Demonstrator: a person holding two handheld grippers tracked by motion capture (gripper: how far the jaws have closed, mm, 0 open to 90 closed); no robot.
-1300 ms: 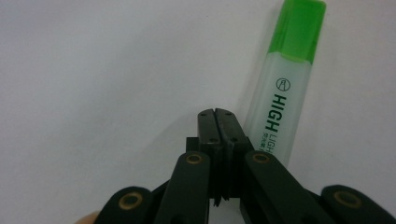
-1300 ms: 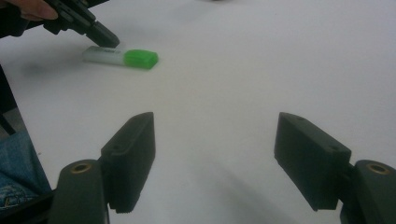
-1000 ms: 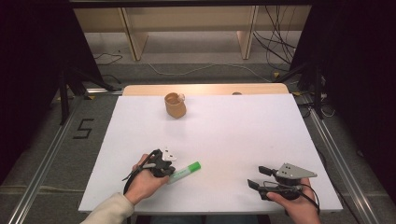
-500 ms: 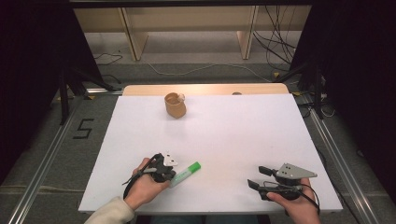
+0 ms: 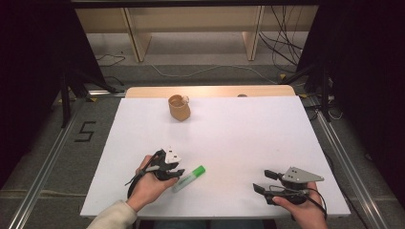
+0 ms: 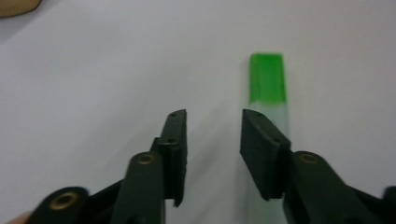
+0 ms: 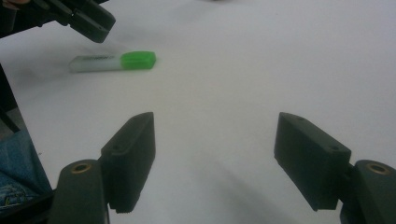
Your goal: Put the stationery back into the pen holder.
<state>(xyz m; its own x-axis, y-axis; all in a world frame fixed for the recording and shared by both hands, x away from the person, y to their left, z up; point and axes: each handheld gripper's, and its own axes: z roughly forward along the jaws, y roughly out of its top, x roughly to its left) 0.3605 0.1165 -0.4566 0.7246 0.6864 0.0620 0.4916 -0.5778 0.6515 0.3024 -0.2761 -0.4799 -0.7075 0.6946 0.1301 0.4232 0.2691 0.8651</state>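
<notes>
A white table top (image 5: pixel 248 143) is seen in the middle of the room, with a strip of light wood (image 5: pixel 210 91) along its far edge. Grey floor (image 5: pixel 43 157) is seen around it. A black number five (image 5: pixel 85 131) is marked on the floor at the left. Metal rails (image 5: pixel 43 176) are laid along both sides. Wooden shelves (image 5: pixel 191 28) are placed at the back. Cables (image 5: pixel 282 47) are spread on the floor there. Both sides are kept dark.

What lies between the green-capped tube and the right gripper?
Nothing: bare white table separates the green-capped tube from the right gripper, as the high view and right gripper view both show.
</notes>
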